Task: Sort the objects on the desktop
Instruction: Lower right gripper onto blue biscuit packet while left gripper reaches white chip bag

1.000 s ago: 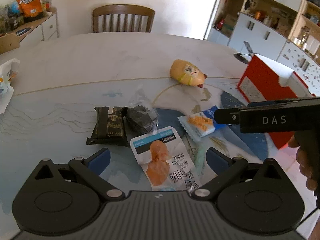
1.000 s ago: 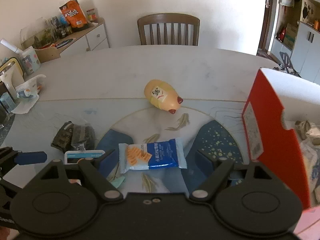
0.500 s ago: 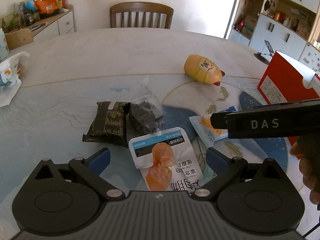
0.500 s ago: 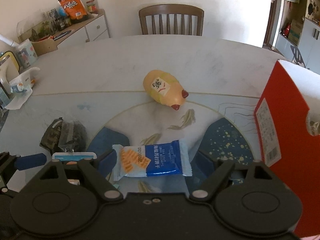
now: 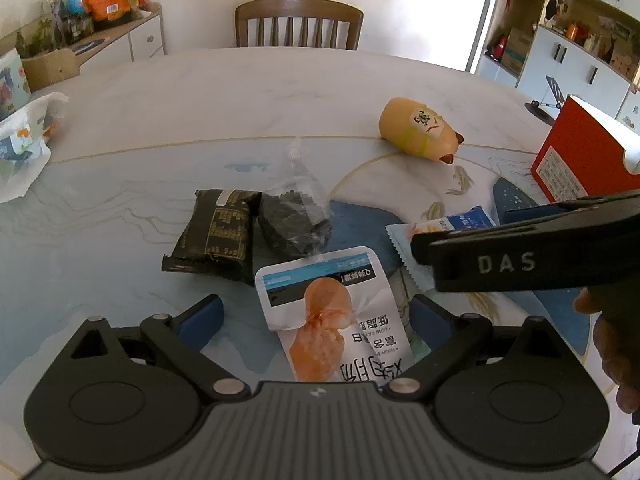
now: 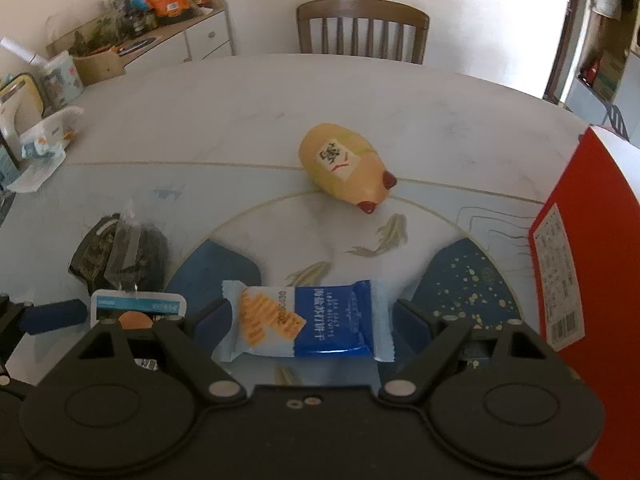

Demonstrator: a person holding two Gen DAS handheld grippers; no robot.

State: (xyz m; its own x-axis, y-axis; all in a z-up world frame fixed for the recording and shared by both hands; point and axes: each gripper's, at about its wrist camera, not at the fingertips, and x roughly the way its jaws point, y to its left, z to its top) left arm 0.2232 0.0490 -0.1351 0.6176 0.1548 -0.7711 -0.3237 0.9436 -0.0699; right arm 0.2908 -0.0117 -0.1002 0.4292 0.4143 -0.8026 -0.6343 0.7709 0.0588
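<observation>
My left gripper (image 5: pixel 316 314) hangs over a white snack pouch (image 5: pixel 332 312) with an orange picture. Its jaws are closing, the pouch lies between the blue pads, and neither pad touches it. My right gripper (image 6: pixel 312 320) stands open around a blue and white cracker packet (image 6: pixel 320 320) lying crosswise between its pads. One of the right gripper's fingers (image 5: pixel 480 256) crosses the left wrist view over that packet. A dark wrapped packet (image 5: pixel 216 236) and a clear bag of dark pieces (image 5: pixel 294 220) lie beyond the pouch. A yellow pig-shaped toy (image 6: pixel 344 168) lies farther back.
A tall red box (image 6: pixel 580 280) stands close on the right. A white plastic bag (image 5: pixel 24 148) sits at the table's left edge. A wooden chair (image 5: pixel 298 24) stands behind the round table (image 5: pixel 240 92), and a cluttered sideboard (image 5: pixel 100 36) lines the left wall.
Both grippers have sunk closer to the table. The pouch and the cracker packet now sit larger and lower between their fingers. The right gripper's finger covers more of the packet in the left view.
</observation>
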